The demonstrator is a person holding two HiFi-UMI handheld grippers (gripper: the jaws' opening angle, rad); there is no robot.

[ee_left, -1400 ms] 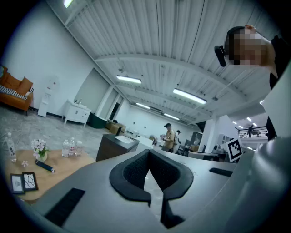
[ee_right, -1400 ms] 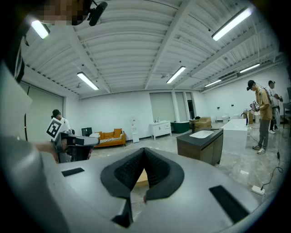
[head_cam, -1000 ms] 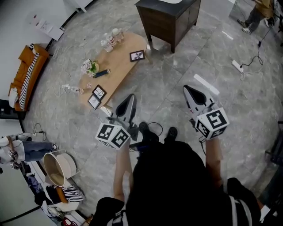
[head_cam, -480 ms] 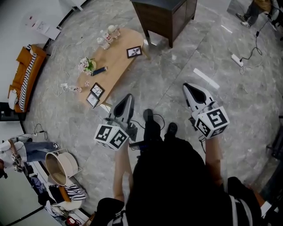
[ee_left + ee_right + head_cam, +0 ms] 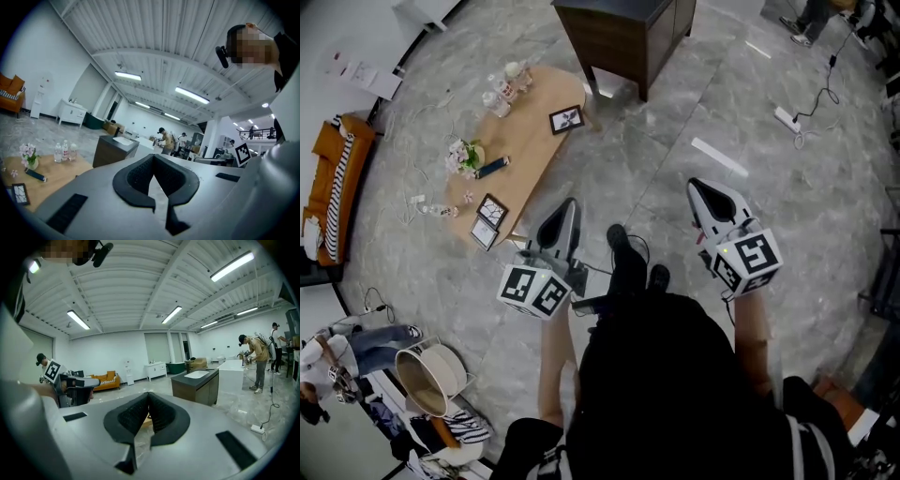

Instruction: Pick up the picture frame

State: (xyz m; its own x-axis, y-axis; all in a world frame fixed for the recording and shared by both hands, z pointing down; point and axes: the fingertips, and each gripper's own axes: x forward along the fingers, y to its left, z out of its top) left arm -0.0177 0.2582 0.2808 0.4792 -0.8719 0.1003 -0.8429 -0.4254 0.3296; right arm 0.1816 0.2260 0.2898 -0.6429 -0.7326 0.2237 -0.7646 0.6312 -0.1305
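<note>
Well, I judge this to be the approach, with nothing taken up yet. My left gripper (image 5: 569,206) has its dark pads pressed together at the tips with nothing between them, and my right gripper (image 5: 696,186) is closed on nothing in the same way. Both sit in the middle of the head view, over bare grey marble floor (image 5: 675,141) and well apart from any frame.

One black-rimmed picture frame (image 5: 566,119) sits on the long light wooden table (image 5: 530,150) in the upper left of the head view, near the edge that faces the dark wooden cabinet (image 5: 623,33). Two smaller dark frames (image 5: 492,210) sit side by side at the table's near end, closest to my left claw. One of them shows at the lower left of the left gripper view. From above I cannot tell whether any of them lies flat or stands propped.

Next, I think, I must close on the table and settle on one frame. Then I should spread one claw and bring its jaws over that frame's rim.
</note>
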